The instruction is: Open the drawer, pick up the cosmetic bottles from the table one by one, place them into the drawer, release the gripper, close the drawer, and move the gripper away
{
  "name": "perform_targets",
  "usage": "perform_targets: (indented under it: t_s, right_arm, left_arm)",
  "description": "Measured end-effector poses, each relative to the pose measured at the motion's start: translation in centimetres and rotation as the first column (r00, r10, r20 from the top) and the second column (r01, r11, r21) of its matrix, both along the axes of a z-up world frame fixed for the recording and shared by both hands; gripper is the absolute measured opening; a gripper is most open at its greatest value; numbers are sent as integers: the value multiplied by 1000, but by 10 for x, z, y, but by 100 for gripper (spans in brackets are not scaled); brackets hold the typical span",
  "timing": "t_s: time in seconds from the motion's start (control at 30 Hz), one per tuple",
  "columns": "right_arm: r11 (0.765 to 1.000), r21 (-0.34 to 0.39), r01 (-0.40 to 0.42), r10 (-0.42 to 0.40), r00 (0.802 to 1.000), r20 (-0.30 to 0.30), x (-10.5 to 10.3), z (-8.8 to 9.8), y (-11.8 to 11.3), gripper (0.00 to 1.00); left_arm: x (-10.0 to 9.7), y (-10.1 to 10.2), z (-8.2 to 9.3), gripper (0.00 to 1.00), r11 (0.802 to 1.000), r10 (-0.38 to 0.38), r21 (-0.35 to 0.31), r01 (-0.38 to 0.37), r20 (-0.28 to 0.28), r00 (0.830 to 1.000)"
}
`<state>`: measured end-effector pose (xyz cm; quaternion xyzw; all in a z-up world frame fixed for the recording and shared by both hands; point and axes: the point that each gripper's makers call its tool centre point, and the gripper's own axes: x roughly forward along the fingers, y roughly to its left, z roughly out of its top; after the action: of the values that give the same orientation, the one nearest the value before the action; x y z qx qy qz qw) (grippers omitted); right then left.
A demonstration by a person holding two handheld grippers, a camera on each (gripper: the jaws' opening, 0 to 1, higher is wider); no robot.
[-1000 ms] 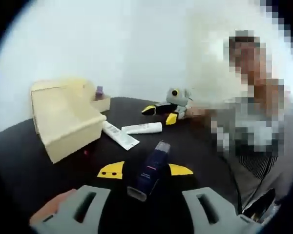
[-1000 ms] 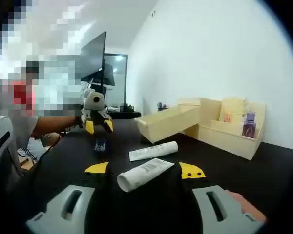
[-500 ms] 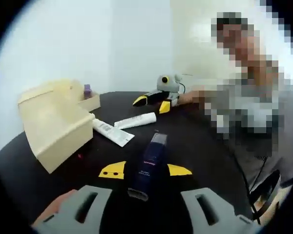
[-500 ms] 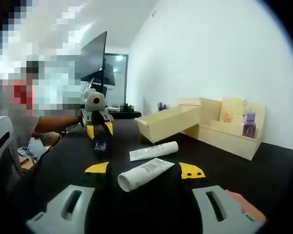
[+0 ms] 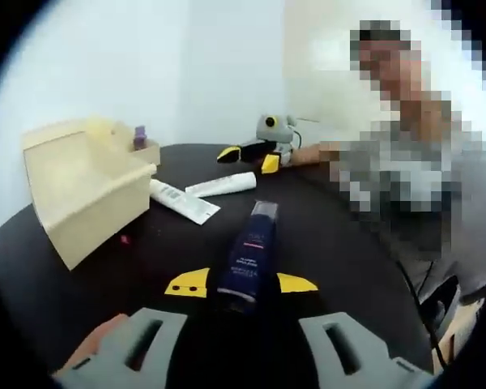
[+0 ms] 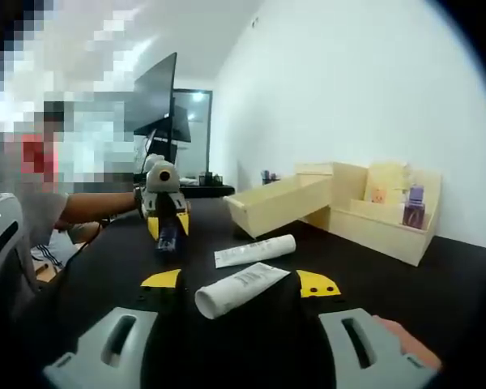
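On the black desk [image 5: 348, 243], the drawer [image 5: 89, 190] stood open. Within the last second your left gripper [image 5: 241, 284] closed in on the dark blue bottle [image 5: 247, 259] and lifted it mid-desk. Your right gripper [image 6: 239, 285] waited, jaws spread around a white tube [image 6: 239, 288].

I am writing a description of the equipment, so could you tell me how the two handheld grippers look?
Both look the same. The left gripper has a grey plastic body with slot-shaped openings and black jaws ending in yellow tips. The right gripper has the same grey slotted body, and its yellow tips carry small dark dot markings. Seen from ahead, the left gripper has a rounded grey head with a round lens.
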<state>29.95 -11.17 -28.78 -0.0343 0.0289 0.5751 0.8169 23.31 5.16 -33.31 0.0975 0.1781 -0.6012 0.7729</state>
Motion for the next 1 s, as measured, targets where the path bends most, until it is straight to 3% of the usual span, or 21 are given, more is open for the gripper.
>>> perform_targets:
  t_s: [0.27,0.33,0.37,0.57,0.87,1.0]
  right_arm:
    - [1000,1,-1,1,1000,-4,1,0,0,49]
    - [1000,1,-1,1,1000,-4,1,0,0,49]
    - [1000,1,-1,1,1000,-5,1,0,0,49]
    - [1000,1,-1,1,1000,-2,1,1,0,49]
    - [1000,1,-2,2,1000,3,0,1,0,49]
    - [1000,3,-3,3,1000,5,0,2,0,49]
  left_arm:
    - [2,0,2,28,999,23,-36,-24,-31,999]
    - [5,1,3,23,997,62,-43,-65,-57,996]
    - [8,2,2,19,996,85,-36,-86,-40,996]
    - [0,-4,5,18,994,97,-37,-100,-74,993]
    - [-3,-13,10,17,991,135,-14,-135,13,991]
    - [-5,-21,21,17,989,145,-29,-144,66,987]
